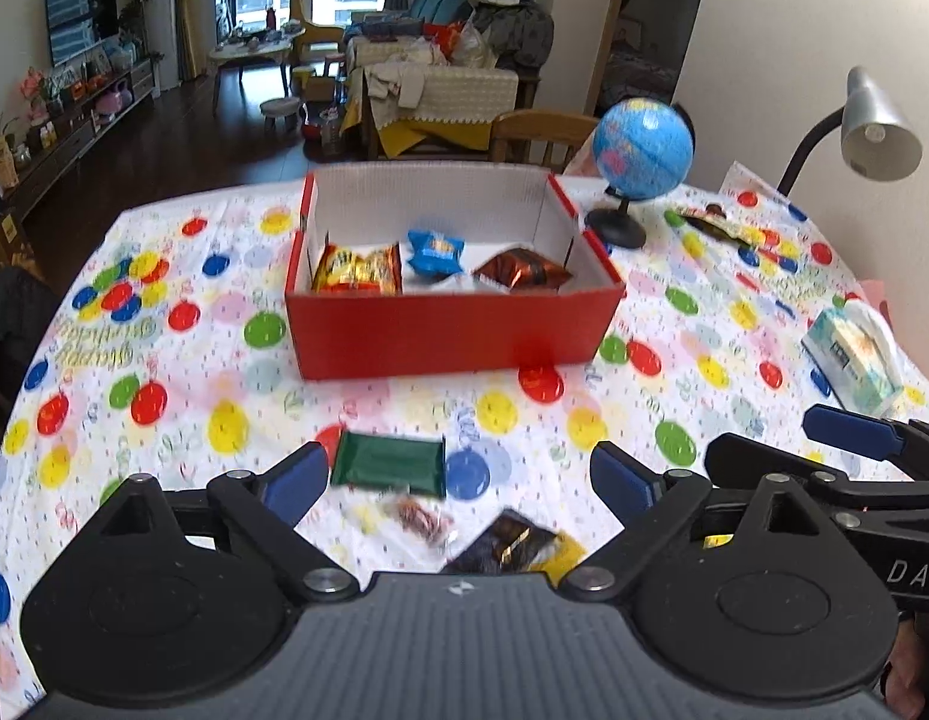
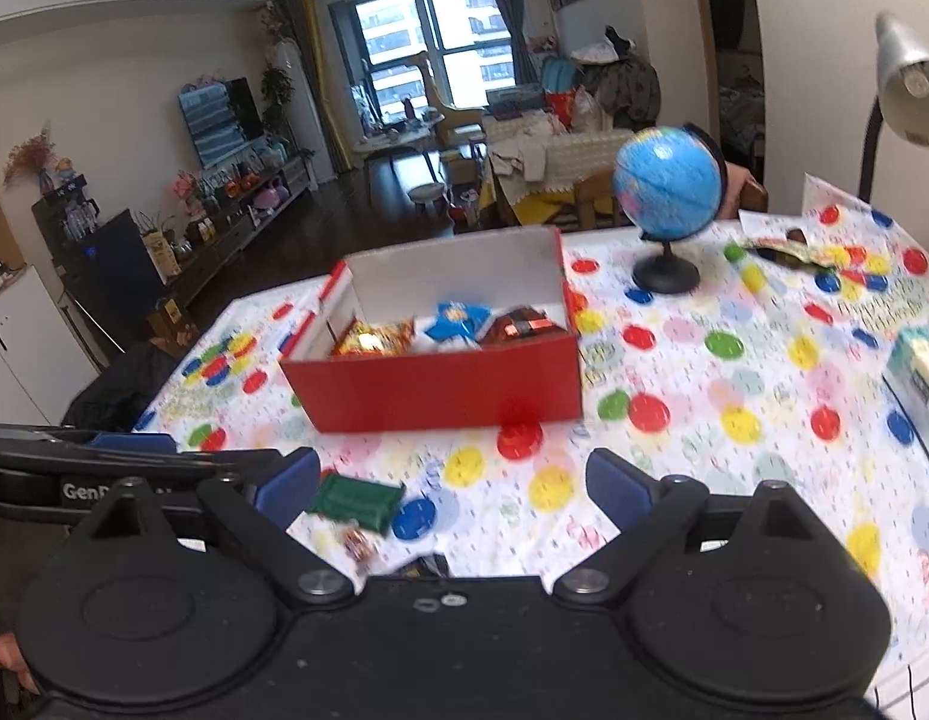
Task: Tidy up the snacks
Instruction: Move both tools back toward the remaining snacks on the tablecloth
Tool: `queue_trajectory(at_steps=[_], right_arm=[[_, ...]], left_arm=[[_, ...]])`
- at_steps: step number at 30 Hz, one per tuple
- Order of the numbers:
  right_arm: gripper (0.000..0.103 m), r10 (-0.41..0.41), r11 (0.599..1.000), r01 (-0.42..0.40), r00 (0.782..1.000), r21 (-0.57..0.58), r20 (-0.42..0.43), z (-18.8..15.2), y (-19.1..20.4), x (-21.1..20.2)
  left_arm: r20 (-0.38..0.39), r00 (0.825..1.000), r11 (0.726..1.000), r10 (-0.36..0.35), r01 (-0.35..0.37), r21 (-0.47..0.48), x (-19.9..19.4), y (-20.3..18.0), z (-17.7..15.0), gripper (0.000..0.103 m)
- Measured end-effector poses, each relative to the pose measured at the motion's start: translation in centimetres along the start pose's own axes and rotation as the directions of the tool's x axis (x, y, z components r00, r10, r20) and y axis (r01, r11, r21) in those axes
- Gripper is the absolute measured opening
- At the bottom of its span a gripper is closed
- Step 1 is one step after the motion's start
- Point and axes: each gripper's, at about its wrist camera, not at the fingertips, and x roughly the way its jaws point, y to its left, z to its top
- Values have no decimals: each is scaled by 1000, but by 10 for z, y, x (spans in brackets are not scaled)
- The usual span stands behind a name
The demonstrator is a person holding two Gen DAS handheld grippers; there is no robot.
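Note:
A red box (image 1: 446, 330) (image 2: 440, 390) stands mid-table holding an orange packet (image 1: 356, 270), a blue packet (image 1: 434, 252) and a dark red packet (image 1: 521, 270). On the cloth in front lie a green packet (image 1: 389, 468) (image 2: 356, 501), a small clear-wrapped candy (image 1: 422, 519) (image 2: 357, 540) and a black-and-yellow packet (image 1: 515, 549). My left gripper (image 1: 458, 480) is open and empty above these loose snacks. My right gripper (image 2: 452, 489) is open and empty to the right of the green packet. It also shows in the left wrist view (image 1: 788, 444).
A blue globe (image 1: 641, 147) (image 2: 668, 183) stands right of the box. A dark wrapper (image 1: 713, 225) (image 2: 782, 252) lies at the far right. A tissue pack (image 1: 854, 354) (image 2: 920, 378) sits near the right edge. A desk lamp (image 1: 872, 132) stands behind.

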Motion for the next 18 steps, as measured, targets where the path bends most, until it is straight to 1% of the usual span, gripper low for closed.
queue_trajectory(at_steps=[4, 7, 12, 18], right_arm=[[95, -38, 999, 38, 999, -3, -32, -16, -7, 3], [95, -64, 997, 63, 997, -33, -51, -28, -8, 6], [93, -77, 995, 71, 993, -65, -90, -45, -9, 13], [90, -118, 993, 114, 983, -34, -140, -67, -21, 23]], left_arm=[[-43, 999, 1000, 2, -2, 1, 10, -1, -12, 95], [-72, 997, 1000, 17, -16, 6, 19, -1, -19, 95], [-135, 990, 999, 30, -28, 22, 38, -3, -32, 95], [-191, 981, 999, 32, -25, 41, 61, -6, -45, 95]])
